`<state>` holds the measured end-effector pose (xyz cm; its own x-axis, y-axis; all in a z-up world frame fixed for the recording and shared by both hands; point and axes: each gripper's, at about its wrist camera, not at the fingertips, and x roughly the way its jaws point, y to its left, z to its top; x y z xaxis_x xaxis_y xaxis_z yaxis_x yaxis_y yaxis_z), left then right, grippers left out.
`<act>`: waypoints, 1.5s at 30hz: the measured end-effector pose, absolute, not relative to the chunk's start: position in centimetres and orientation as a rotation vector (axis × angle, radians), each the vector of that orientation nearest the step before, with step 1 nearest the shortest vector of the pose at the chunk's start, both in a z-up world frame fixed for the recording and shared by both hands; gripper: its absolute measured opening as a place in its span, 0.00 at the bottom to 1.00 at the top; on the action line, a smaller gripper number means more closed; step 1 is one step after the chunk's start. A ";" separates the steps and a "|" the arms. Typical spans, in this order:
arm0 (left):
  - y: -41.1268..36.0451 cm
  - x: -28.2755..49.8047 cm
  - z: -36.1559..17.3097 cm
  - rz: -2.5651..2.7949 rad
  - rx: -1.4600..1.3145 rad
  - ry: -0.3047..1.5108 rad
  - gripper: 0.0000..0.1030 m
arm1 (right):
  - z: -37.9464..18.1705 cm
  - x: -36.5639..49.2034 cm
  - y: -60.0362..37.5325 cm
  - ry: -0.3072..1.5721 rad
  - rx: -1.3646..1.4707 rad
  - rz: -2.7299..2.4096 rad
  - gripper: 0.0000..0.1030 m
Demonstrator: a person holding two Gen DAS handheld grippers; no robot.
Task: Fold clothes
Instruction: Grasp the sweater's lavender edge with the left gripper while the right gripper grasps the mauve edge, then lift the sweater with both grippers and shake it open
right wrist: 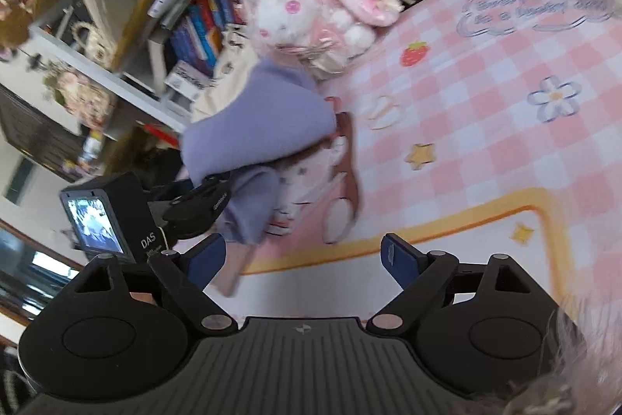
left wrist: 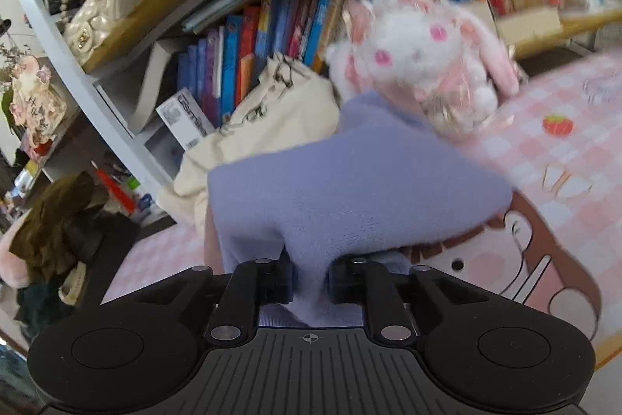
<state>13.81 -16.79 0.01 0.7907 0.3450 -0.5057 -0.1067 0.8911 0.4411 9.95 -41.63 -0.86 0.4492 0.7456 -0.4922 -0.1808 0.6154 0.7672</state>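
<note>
While left gripper (left wrist: 310, 282) pinches purple garment (left wrist: 350, 189) | right gripper (right wrist: 301, 261) fingers wide | camera (right wrist: 105, 220) reads "DAS"

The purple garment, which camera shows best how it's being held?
The left wrist view: the left gripper is shut on the purple garment, cloth pinched between its fingers. The right wrist view shows the garment from farther off, hanging from that gripper over the pink mat.

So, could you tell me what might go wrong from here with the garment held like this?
1. The left tongs pinch only an edge of the purple garment; the bulk could slip or unfold.
2. The right tongs are open and empty, so one side hangs unsupported.
3. The garment touches the plush bunny; pulling may drag it.
</note>
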 end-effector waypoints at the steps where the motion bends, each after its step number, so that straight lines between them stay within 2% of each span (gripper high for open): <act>1: -16.5 13.3 0.8 0.230 0.383 0.604 0.13 | -0.9 10.2 -41.4 0.943 0.735 0.650 0.85; 10: -19.0 4.9 4.8 0.105 0.303 0.568 0.13 | -3.9 12.0 -38.4 1.075 1.213 0.756 0.90; 14: -19.7 1.2 5.5 0.070 0.268 0.578 0.13 | -6.4 11.9 -37.5 1.190 1.359 0.708 0.90; 17: -19.5 -0.2 5.7 0.075 0.239 0.585 0.14 | -7.7 11.3 -37.9 1.209 1.458 0.672 0.88; 18: -19.5 -0.5 5.7 0.079 0.236 0.587 0.14 | -8.1 11.0 -38.1 1.213 1.491 0.660 0.84; 19: -19.5 -0.7 5.7 0.085 0.243 0.588 0.14 | -8.0 10.9 -38.3 1.206 1.494 0.661 0.72; 20: -19.4 -0.9 5.6 0.091 0.248 0.588 0.14 | -7.8 10.8 -38.5 1.194 1.483 0.669 0.49; 22: -19.2 -1.1 5.6 0.101 0.252 0.588 0.14 | -6.8 10.7 -39.1 1.158 1.422 0.683 0.23; 25: -19.8 -1.8 5.7 0.098 0.306 0.565 0.14 | -4.1 10.8 -40.4 1.042 1.334 0.721 0.14; 30: -20.6 -3.6 10.6 -0.007 0.283 0.373 0.13 | 3.5 11.3 -43.7 0.752 1.190 0.808 0.12; 36: -21.2 -5.9 17.4 -0.148 0.222 0.114 0.10 | 17.0 11.3 -45.8 0.353 0.942 0.957 0.11; 39: -19.0 -7.9 21.4 -0.208 0.098 -0.036 0.10 | 22.4 10.8 -45.3 0.198 0.877 1.073 0.11; 43: -15.3 -8.4 22.3 -0.208 -0.003 -0.027 0.10 | 24.6 11.5 -42.0 0.201 0.798 1.137 0.11; 45: -13.4 -7.4 20.3 -0.175 -0.023 0.058 0.10 | 22.3 12.9 -39.0 0.340 0.781 1.105 0.11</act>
<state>-7.44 -13.35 20.32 0.9830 -0.1750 -0.0561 0.1736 0.9844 -0.0279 12.88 -38.98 22.32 0.4335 0.8923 0.1259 -0.6671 0.2239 0.7105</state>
